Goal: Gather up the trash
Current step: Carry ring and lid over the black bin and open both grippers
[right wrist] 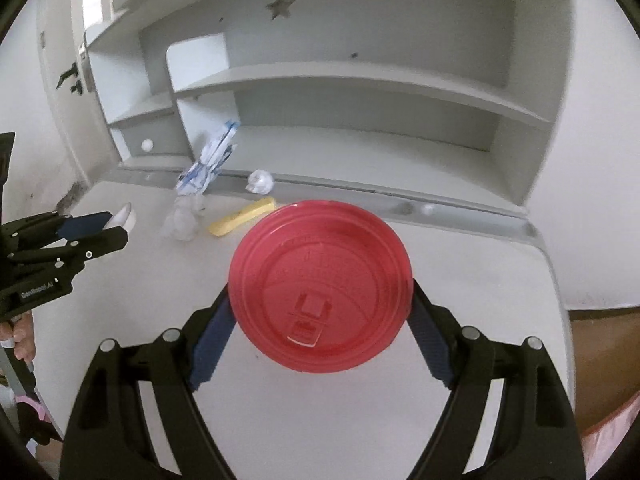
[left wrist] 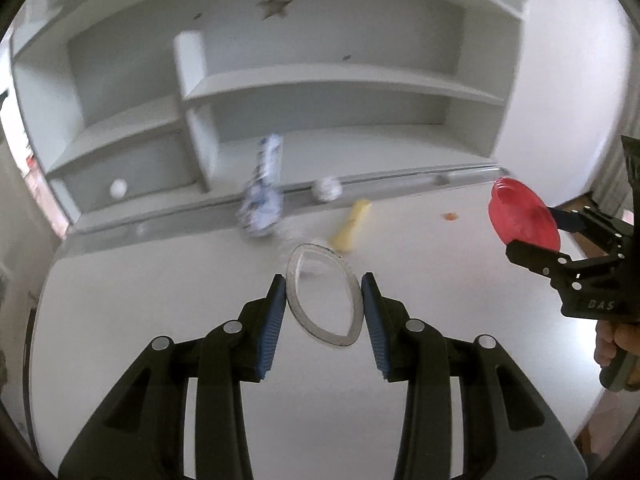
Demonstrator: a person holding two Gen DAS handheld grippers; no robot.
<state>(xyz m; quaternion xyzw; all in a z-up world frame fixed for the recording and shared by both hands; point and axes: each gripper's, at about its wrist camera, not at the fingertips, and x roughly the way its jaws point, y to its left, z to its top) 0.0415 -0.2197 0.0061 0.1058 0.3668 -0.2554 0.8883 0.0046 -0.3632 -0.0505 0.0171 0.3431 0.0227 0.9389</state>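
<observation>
Squeezed between the left gripper (left wrist: pixel 324 304) pads, a clear plastic ring (left wrist: pixel 322 294) hangs above the desk (left wrist: pixel 160 300); the right gripper (right wrist: pixel 320 320) clamps a red cup lid (right wrist: pixel 320 284).

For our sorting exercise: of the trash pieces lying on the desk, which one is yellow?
The flat yellow strip, lying beside the crumpled clear plastic. The paper ball is white, and the crushed wrapper is blue and white.
</observation>
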